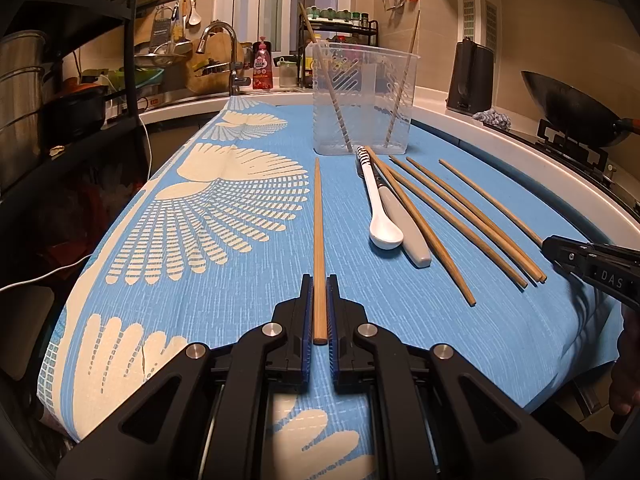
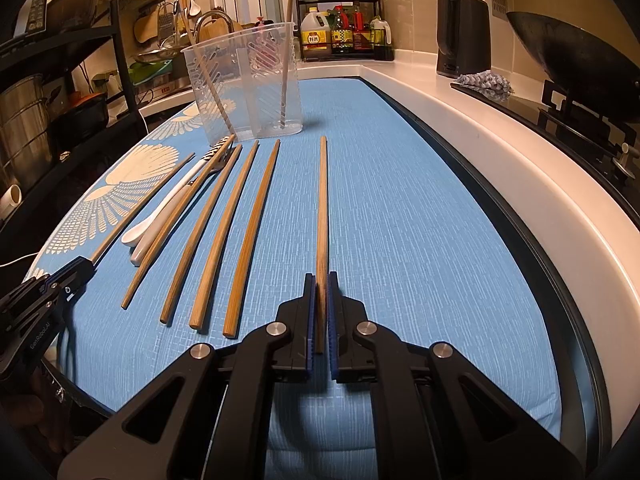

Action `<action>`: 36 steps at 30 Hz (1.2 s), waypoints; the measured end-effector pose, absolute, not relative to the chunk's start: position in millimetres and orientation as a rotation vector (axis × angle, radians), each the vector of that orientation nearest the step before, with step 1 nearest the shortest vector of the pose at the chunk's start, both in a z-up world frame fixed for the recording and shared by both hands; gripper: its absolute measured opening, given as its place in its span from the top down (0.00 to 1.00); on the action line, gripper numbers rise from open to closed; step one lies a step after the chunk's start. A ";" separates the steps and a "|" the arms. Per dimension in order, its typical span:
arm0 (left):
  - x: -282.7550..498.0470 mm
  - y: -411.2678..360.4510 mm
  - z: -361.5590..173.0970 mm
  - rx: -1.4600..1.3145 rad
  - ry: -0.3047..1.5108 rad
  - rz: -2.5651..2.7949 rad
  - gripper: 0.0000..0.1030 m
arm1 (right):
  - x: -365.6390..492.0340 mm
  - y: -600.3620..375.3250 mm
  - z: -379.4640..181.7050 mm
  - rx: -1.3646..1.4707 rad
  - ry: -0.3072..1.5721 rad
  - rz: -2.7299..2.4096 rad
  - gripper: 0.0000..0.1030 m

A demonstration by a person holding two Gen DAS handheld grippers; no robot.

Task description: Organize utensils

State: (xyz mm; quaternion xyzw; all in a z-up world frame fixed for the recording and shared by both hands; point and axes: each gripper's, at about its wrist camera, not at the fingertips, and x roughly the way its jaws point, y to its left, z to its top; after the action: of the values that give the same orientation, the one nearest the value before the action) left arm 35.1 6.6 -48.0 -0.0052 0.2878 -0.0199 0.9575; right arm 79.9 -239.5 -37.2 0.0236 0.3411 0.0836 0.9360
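My left gripper (image 1: 319,282) is shut on the near end of a wooden chopstick (image 1: 319,240) that lies along the blue cloth (image 1: 240,300). My right gripper (image 2: 321,280) is shut on another chopstick (image 2: 322,208) in the same way. Between them lie several more chopsticks (image 2: 218,236), a white spoon (image 1: 380,204) and a grey-handled utensil (image 1: 404,228). A clear plastic holder (image 1: 364,96) stands at the far end with two chopsticks upright in it; it also shows in the right wrist view (image 2: 248,80).
A white counter edge (image 2: 520,168) runs along the right, with a wok (image 2: 576,48), a black kettle (image 2: 462,32) and a rag (image 2: 486,82). A sauce-bottle rack (image 2: 344,28) stands behind. A sink tap (image 1: 218,48) and dark shelving (image 1: 80,80) are at the left.
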 end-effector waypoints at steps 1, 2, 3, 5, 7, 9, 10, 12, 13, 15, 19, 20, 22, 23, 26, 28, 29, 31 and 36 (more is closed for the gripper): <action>35.2 6.2 -48.2 -0.011 0.585 -0.041 0.93 | 79.7 -239.3 -37.0 0.049 0.698 0.172 0.95; 35.7 6.5 -47.9 -0.013 0.586 -0.042 0.93 | 79.5 -239.6 -37.0 0.049 0.699 0.173 0.95; 36.1 6.3 -47.9 -0.014 0.588 -0.043 0.94 | 79.1 -239.3 -36.6 0.050 0.699 0.174 0.95; 36.9 6.5 -47.6 -0.019 0.591 -0.045 0.94 | 78.5 -240.3 -35.9 0.051 0.696 0.173 0.95; 37.1 7.2 -47.1 -0.023 0.593 -0.044 0.94 | 77.5 -240.6 -33.9 0.051 0.689 0.174 0.95; 36.9 8.0 -46.0 -0.026 0.593 -0.045 0.94 | 76.3 -241.4 -31.3 0.052 0.682 0.174 0.95; 36.4 8.3 -45.5 -0.026 0.591 -0.045 0.94 | 75.5 -241.6 -30.0 0.053 0.679 0.175 0.95; 35.3 9.3 -43.0 -0.026 0.585 -0.046 0.94 | 73.9 -241.8 -27.4 0.054 0.672 0.175 0.95; 35.0 9.3 -41.4 -0.026 0.582 -0.047 0.94 | 73.2 -242.5 -26.6 0.056 0.669 0.176 0.95; 34.6 9.9 -38.8 -0.027 0.577 -0.048 0.94 | 71.5 -242.9 -24.6 0.058 0.663 0.176 0.95; 32.5 9.9 -32.8 -0.028 0.564 -0.051 0.94 | 68.5 -243.7 -18.8 0.060 0.649 0.179 0.95; 31.8 10.0 -31.0 -0.028 0.560 -0.051 0.94 | 67.2 -243.9 -17.0 0.061 0.644 0.180 0.95; 31.1 10.3 -28.3 -0.027 0.554 -0.051 0.94 | 66.1 -245.0 -14.3 0.062 0.636 0.182 0.95; 30.7 10.7 -26.5 -0.027 0.550 -0.051 0.94 | 65.5 -245.5 -12.4 0.062 0.631 0.182 0.95; 29.6 12.6 -22.0 -0.029 0.541 -0.050 0.94 | 64.3 -247.3 -6.9 0.062 0.617 0.183 0.95; 28.7 13.9 -18.3 -0.029 0.533 -0.049 0.94 | 64.0 -247.7 -2.8 0.061 0.608 0.184 0.95; 28.1 15.0 -15.6 -0.029 0.525 -0.047 0.94 | 64.4 -247.6 -0.8 0.060 0.605 0.184 0.95; 27.2 17.5 -10.0 -0.030 0.510 -0.045 0.94 | 64.0 -247.7 4.2 0.055 0.592 0.184 0.95; 29.5 21.6 3.7 -0.027 0.485 -0.044 0.94 | 65.1 -250.0 20.3 0.051 0.556 0.183 0.95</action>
State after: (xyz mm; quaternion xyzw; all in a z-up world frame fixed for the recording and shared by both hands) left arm 29.5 21.6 3.7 -0.0131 0.2400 -0.0220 0.9704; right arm 65.1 -250.0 20.3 0.0250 0.2739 0.0900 0.9572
